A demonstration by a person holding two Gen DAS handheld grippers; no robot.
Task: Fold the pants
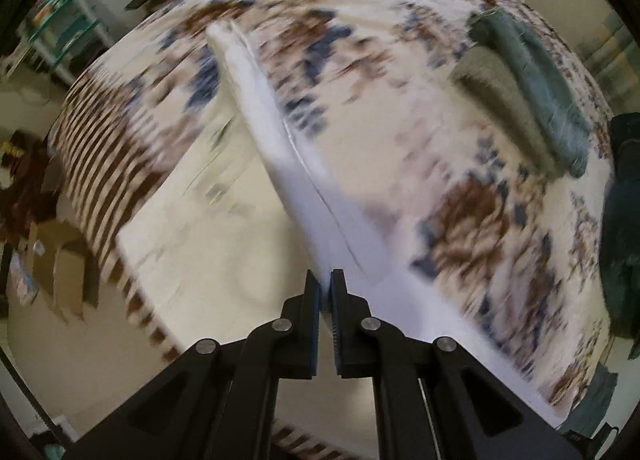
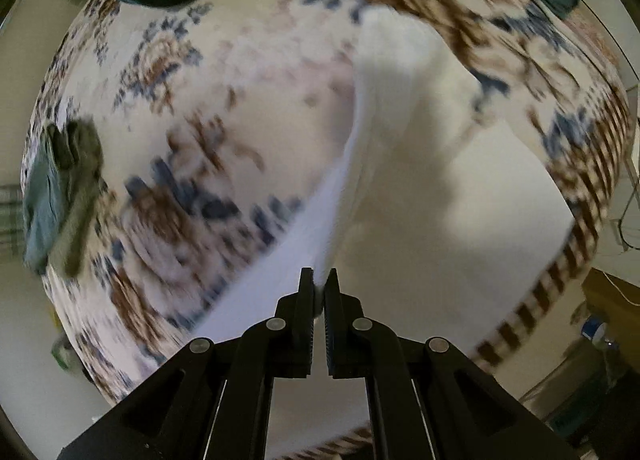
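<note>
Both claws are clamped on the white pants (image 1: pixel 276 132): the left claw (image 1: pixel 326 284) and the right claw (image 2: pixel 319 282) each pinch an edge, lifting the cloth above the flowered bed (image 1: pixel 460 220). Likely mid-fold; next, carry both corners across and lay them down evenly.

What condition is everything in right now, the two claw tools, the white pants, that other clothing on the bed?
left gripper: shut on the white pants, pinching an edge.
right gripper: shut on the white pants, pinching an edge.
white pants: lifted, draped from both grippers down onto the bed.
folded clothes: stacked green-grey pieces, lying flat, untouched.
bedspread: spread flat; blurred in both views.
</note>
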